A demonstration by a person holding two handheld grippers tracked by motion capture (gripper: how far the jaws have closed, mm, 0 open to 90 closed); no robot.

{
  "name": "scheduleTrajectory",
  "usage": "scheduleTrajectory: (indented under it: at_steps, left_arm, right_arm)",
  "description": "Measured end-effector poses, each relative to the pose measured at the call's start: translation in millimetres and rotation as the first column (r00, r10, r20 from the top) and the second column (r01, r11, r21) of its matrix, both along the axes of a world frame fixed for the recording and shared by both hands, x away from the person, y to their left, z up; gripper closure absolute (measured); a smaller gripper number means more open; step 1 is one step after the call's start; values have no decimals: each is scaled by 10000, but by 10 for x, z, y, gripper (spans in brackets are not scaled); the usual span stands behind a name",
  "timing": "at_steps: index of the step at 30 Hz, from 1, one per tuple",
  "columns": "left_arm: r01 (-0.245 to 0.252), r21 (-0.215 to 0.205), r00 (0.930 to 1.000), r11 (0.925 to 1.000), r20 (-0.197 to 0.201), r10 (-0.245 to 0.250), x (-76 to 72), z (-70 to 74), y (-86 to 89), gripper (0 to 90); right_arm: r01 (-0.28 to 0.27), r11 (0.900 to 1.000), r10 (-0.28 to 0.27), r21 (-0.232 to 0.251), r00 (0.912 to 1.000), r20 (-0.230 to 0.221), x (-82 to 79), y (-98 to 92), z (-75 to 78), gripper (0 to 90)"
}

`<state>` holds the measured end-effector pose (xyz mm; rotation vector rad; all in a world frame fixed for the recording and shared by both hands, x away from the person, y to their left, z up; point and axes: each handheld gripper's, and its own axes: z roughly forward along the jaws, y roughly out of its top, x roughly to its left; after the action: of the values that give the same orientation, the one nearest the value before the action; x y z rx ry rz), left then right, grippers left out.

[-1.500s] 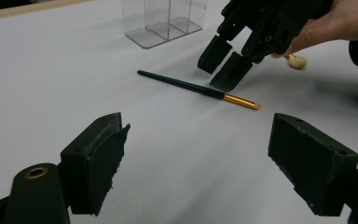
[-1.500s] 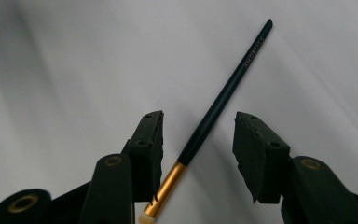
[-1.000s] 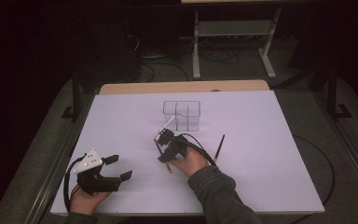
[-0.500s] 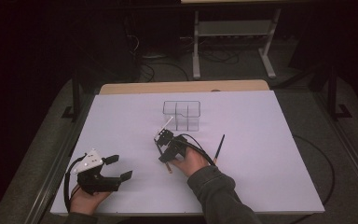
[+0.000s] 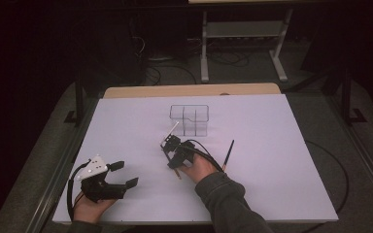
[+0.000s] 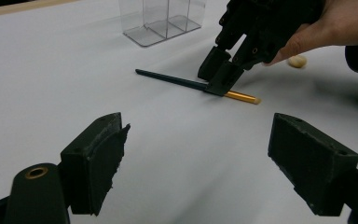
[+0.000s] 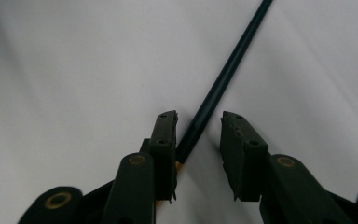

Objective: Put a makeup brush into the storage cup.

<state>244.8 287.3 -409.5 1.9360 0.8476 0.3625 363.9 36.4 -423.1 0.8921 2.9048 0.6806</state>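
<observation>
A dark teal paintbrush (image 7: 223, 74) with a gold ferrule (image 6: 242, 97) lies flat on the white table. My right gripper (image 5: 171, 154) reaches down over it, one jaw on each side of the handle. Its jaws have just been closing. In the right gripper view (image 7: 198, 126) the handle lies against the left jaw, with a gap to the right one, so the gripper is open. The left gripper view shows the same gripper (image 6: 219, 74) astride the brush (image 6: 168, 78). My left gripper (image 5: 124, 174) rests near the front left, wide open (image 6: 196, 140) with nothing between its jaws.
A clear plastic box with dividers (image 5: 189, 119) stands behind the right gripper (image 6: 161, 21). A second dark brush (image 5: 228, 154) lies to the right of the right hand. A small beige lump (image 6: 297, 60) sits on the sheet by that hand.
Both hands have kept their places. Any narrowing of the right jaws is too small to make out in the high view.
</observation>
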Motion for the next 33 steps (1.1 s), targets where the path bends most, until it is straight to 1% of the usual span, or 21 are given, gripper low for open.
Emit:
scheduleTrajectory:
  at_steps: [4,5,6,10,11,12,14,16,17,20,21,24,25,27,29,30,31,32,33]
  left_arm:
    - [19,27,10000,10000,-30,-19,0,-2,-5,182]
    - [77,31,10000,10000,21,-78,4,-8,-9,187]
    - [77,31,10000,10000,21,-78,4,-8,-9,186]
    - [102,45,9999,9999,12,-102,8,-6,-16,187]
    - [102,6,9999,9999,-20,-102,13,-11,-24,187]
    - [101,13,9999,9999,-51,-101,13,-13,-27,187]
    - [131,34,9999,9999,-31,-131,16,-15,-32,188]
    - [130,21,9999,9999,-24,-130,16,-15,-36,189]
    - [134,46,9999,9999,-9,-134,15,-14,-40,189]
    - [149,98,9999,9998,4,-149,16,-14,-37,189]
    - [145,78,9999,9999,-23,-145,21,-18,-32,189]
    - [127,63,9999,9999,-71,-126,26,-24,-28,190]
    - [122,69,9999,9999,-65,-121,24,-22,-26,190]
    - [121,101,9999,9999,-80,-120,23,-18,-18,191]
    - [109,122,9999,9999,-94,-107,23,-18,-12,192]
    - [109,122,9999,9999,-94,-107,23,-18,-12,196]
    - [129,184,9999,9997,-20,-129,22,-11,-10,198]
    - [118,174,9999,9998,18,-118,18,-7,-13,199]
    - [118,174,9999,9998,18,-118,18,-7,-13,201]
  right_arm:
    - [66,9999,-66,-102,10000,46,-5,5,0,694]
    - [69,9994,-59,-342,9996,271,-10,12,2,769]
    - [0,9991,17,-420,9992,407,-11,17,1,774]
    - [-35,9979,66,-650,9988,477,-19,43,3,806]
    - [-62,9979,95,-642,9986,515,-24,49,2,817]
    - [-130,9972,175,-736,9980,602,-23,52,4,822]
    - [-229,9969,272,-748,9980,573,-18,51,6,824]
    - [-283,9974,318,-660,9981,525,-7,44,2,824]
    - [-315,9985,330,-458,9989,322,18,17,1,825]
    - [-419,9984,430,-385,9987,279,33,-1,-1,825]
    - [-610,9978,617,-277,9978,257,51,-20,-5,826]
    - [-644,9979,644,15,9979,-30,92,-57,-9,826]
    - [-768,9970,768,98,9970,-65,106,-71,-9,826]
    - [-761,9968,763,239,9970,-95,126,-103,2,826]
    - [-792,9957,802,477,9966,-189,139,-141,26,826]
    - [-792,9957,802,477,9966,-189,139,-141,26,826]
    - [-954,9933,969,653,9951,-204,133,-173,64,826]
    - [-983,9924,1001,743,9948,-201,125,-183,79,826]
    - [-983,9924,1001,743,9948,-201,125,-183,79,826]
